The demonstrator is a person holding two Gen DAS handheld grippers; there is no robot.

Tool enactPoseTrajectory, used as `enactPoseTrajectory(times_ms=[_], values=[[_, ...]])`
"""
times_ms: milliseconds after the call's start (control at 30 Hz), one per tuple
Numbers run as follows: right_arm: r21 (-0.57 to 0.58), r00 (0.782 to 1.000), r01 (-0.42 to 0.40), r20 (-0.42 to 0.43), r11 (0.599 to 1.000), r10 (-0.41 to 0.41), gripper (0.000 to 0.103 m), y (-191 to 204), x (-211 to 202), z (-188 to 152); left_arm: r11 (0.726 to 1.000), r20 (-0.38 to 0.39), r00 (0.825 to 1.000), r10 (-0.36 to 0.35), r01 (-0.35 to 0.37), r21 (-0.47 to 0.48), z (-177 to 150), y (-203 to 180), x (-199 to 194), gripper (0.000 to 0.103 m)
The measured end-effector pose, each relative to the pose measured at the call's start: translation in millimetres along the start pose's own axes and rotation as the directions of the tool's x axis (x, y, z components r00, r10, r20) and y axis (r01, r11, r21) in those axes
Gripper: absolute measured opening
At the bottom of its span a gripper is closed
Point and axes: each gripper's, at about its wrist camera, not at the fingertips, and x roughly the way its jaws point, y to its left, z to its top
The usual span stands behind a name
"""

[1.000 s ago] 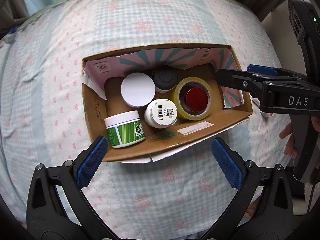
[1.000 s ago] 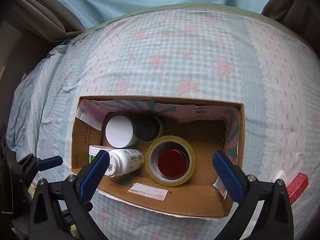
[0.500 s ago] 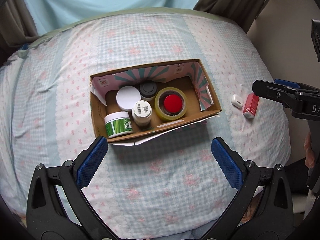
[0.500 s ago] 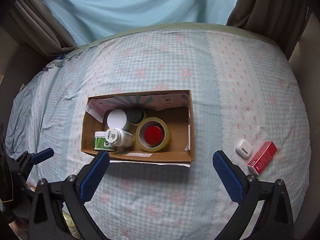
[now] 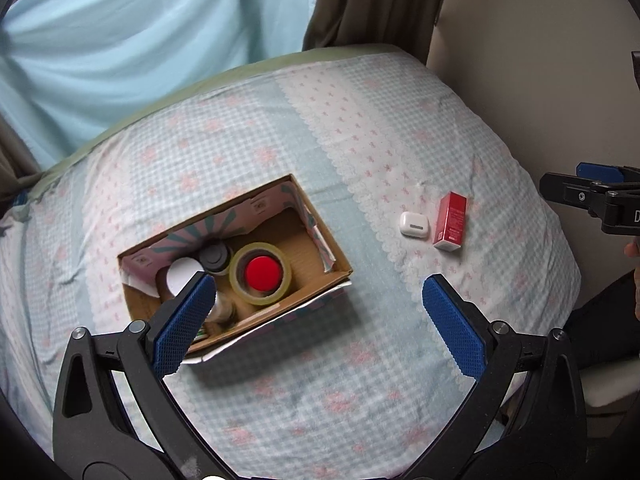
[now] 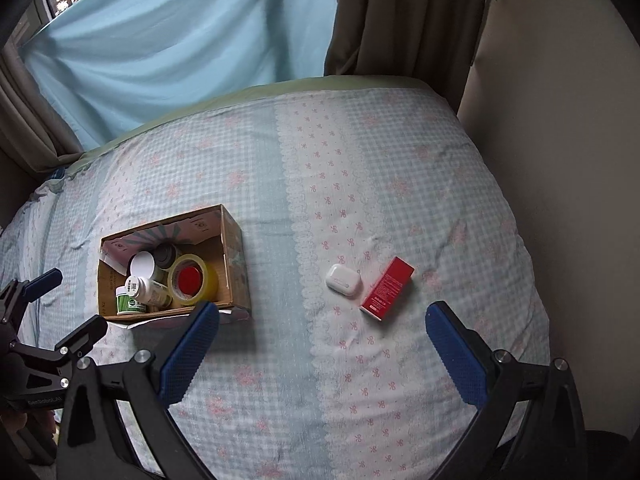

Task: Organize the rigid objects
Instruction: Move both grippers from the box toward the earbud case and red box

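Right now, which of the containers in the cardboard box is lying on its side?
The white bottle with the QR code on its cap, at the box's near left. It is tipped over beside the tape roll, while the green-labelled jar and the other containers stand upright.

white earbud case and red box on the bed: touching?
Apart. Right wrist view shows a strip of bedsheet between the earbud case and the red box.
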Motion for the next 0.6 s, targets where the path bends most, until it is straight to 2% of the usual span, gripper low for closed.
enactPoseTrajectory(times_ms=[100, 267, 400, 600], values=[[0.064, 0.999, -0.019, -0.035, 0.998, 0.021, 0.103, -32.0, 14.0, 4.0, 1.000, -0.020, 1.000, -0.006, 0.006, 0.013, 14.3, -29.2, 22.2, 0.103], [0.178, 0.995, -0.045, -0.076, 0.983, 0.060, 0.103, -79.0, 43.0, 14.9, 0.999, -0.099, 0.995, -0.030, 0.033, 0.030, 41.0, -72.6, 75.6, 0.103], [0.247, 0.988, -0.059, -0.124, 0.967, 0.092, 0.103, -106.2, 77.0, 25.0, 0.997, -0.160, 0.985, -0.071, 0.073, 0.007, 56.8, -96.2, 120.8, 0.103], [0.354, 0.972, -0.059, -0.190, 0.933, 0.134, 0.102, -136.4, 139.4, 32.6, 0.998, -0.252, 0.966, -0.051, 0.060, 0.030, 66.0, -125.1, 197.4, 0.103]])
